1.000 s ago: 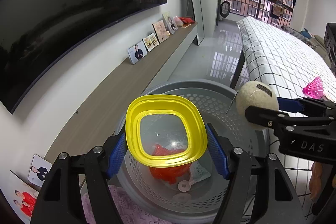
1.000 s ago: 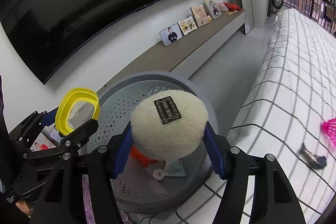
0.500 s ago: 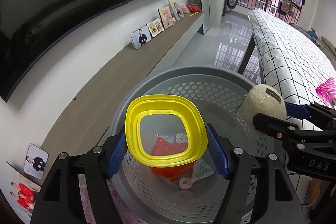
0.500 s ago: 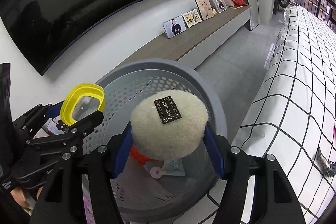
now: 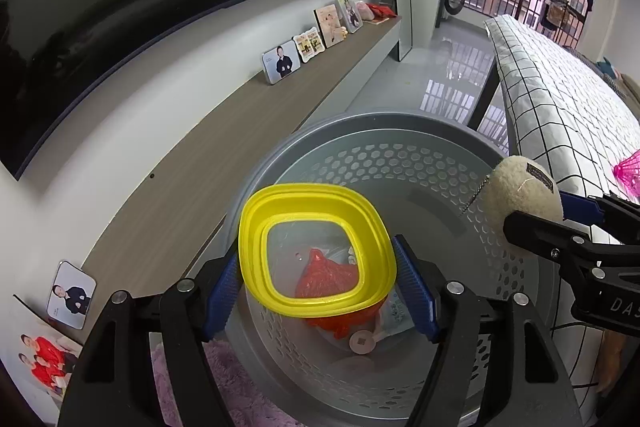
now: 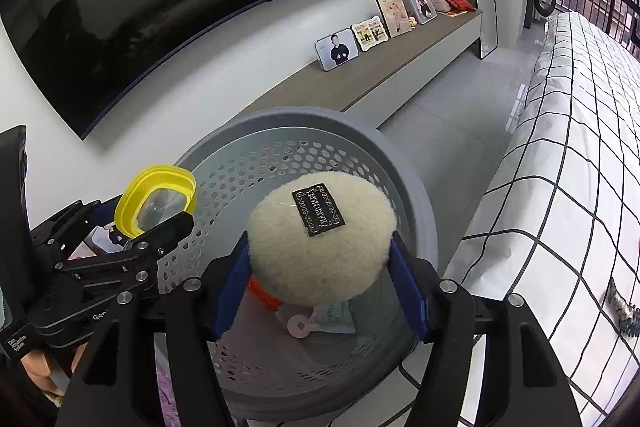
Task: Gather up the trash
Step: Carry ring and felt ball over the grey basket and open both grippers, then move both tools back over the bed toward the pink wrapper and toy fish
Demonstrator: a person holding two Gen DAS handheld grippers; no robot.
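Observation:
My left gripper (image 5: 320, 287) is shut on a yellow-rimmed clear lid (image 5: 256, 227), held above the grey perforated trash basket (image 5: 384, 131). My right gripper (image 6: 320, 287) is shut on a cream fluffy puff (image 6: 280, 247) with a black label, also above the basket (image 6: 320, 119). The puff shows at the right of the left wrist view (image 5: 524, 199), and the lid at the left of the right wrist view (image 6: 132, 203). A red bag (image 5: 328, 275), a small packet (image 5: 394, 315) and a pink disc (image 5: 362, 341) lie in the basket.
A white black-checked bed (image 6: 580, 147) runs along the right with a pink shuttlecock (image 5: 628, 175) on it. A wooden shelf (image 5: 200, 187) with photo frames (image 5: 280, 61) runs under a wall television (image 5: 120, 7). A purple rug (image 5: 240, 387) lies by the basket.
Both grippers have moved forward and further over the basket, so more of its rim and inside shows. Both grips are unchanged.

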